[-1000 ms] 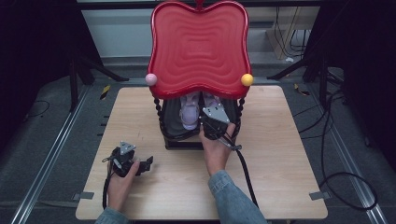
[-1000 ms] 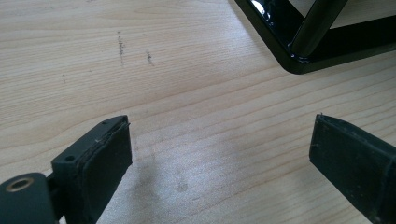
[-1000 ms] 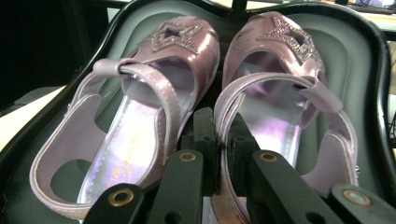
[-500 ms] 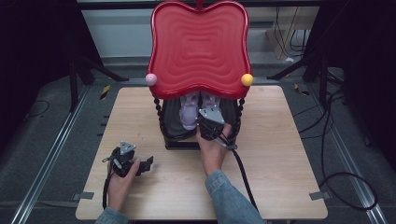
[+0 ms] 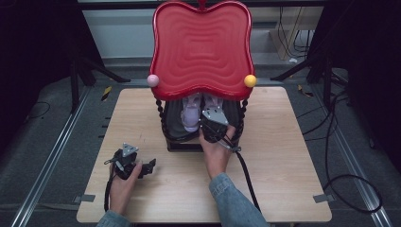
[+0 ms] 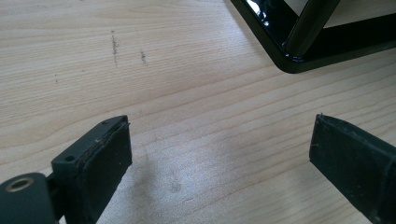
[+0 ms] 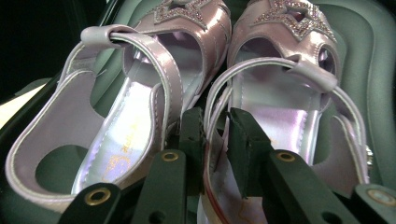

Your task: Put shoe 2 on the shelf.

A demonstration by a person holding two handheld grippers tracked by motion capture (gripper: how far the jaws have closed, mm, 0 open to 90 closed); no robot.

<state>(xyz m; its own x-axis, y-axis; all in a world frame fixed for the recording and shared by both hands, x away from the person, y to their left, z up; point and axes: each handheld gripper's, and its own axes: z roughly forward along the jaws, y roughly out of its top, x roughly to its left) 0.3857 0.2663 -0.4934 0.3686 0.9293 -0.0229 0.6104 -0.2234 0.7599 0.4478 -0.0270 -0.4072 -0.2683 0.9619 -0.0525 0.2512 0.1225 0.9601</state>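
Note:
A pair of lilac sandals with glittery star fronts [image 5: 191, 111] stands side by side on a dark green shelf [image 7: 373, 51] under a red wavy top [image 5: 202, 47]. In the right gripper view the left sandal [image 7: 140, 93] and the right sandal [image 7: 285, 107] are both seen from the heel end. My right gripper [image 7: 215, 121] reaches in under the red top [image 5: 211, 118], its jaws closed on the right sandal's inner side wall. My left gripper [image 5: 142, 165] rests low over the wooden table [image 6: 187, 70], open with nothing between its fingers [image 6: 219, 154].
The red stand has twisted black posts, a black base frame [image 6: 289, 51], a pink ball [image 5: 152, 80] and a yellow ball [image 5: 250, 81] at its corners. Bare tabletop [image 5: 293, 156] lies to the right. Tripod legs and cables lie on the floor around the table.
My right gripper has slid a little farther in under the red top, toward the sandals. The left gripper has stayed where it was.

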